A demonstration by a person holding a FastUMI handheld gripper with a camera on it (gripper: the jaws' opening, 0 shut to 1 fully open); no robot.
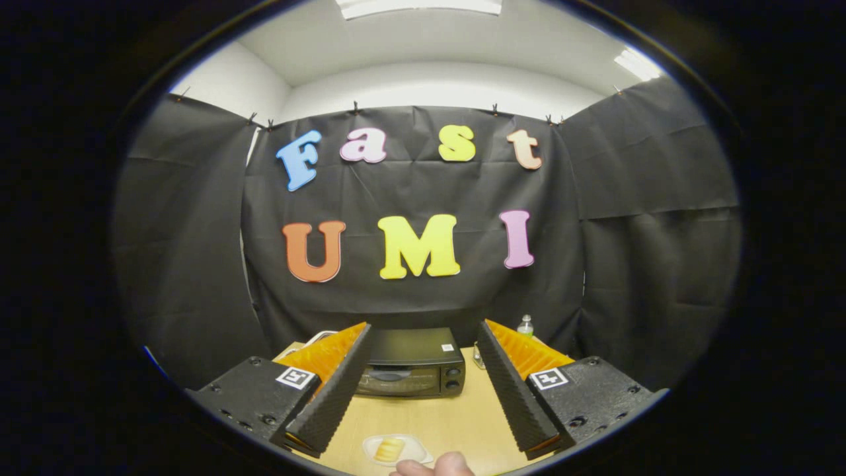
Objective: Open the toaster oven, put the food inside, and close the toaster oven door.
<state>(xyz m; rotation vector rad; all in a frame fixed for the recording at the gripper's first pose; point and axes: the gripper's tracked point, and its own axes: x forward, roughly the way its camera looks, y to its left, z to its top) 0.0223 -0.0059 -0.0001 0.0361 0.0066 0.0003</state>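
We see the gripper (423, 403) spread wide above the table (429, 416), holding nothing. The toaster oven (413, 363), door closed, stands beyond the fingers. The food (388, 449) rests on a plate (413, 451) between the fingertips, beside a hand (436, 466).

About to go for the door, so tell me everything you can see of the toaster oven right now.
The toaster oven is a small black box, apparently metal, with a dark glass door and two round knobs stacked at the door's side. A small pale sticker sits on its top. The door is shut. It stands upright at the far end of the wooden table, before the black cloth wall, facing the gripper, beyond its open fingers, which are well short of it. Nothing else touches it.
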